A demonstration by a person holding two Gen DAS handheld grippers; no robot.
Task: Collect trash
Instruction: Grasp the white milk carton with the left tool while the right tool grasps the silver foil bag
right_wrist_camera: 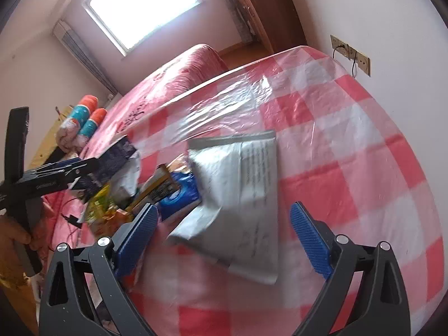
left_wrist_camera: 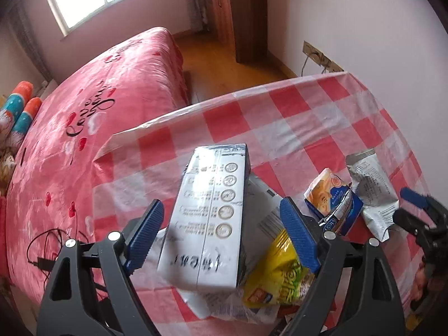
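Observation:
A long white carton (left_wrist_camera: 207,215) lies tilted on a heap of wrappers on the checked table (left_wrist_camera: 322,117). My left gripper (left_wrist_camera: 221,203) is open and straddles it, with a gap showing at each blue pad. A yellow snack bag (left_wrist_camera: 277,277) lies under the right finger. Further right are a small blue and orange carton (left_wrist_camera: 330,198) and a crumpled silver wrapper (left_wrist_camera: 372,190). My right gripper (right_wrist_camera: 224,207) is open above that silver wrapper (right_wrist_camera: 240,196) and touches nothing. It also shows at the right edge of the left wrist view as the right gripper (left_wrist_camera: 406,210).
A pink bedspread (left_wrist_camera: 84,128) covers the bed left of the table, with a black cable (left_wrist_camera: 44,249) on it. Wall sockets (right_wrist_camera: 352,56) sit behind the table's far corner. A hand (right_wrist_camera: 11,232) holds the left gripper (right_wrist_camera: 70,168) at the left.

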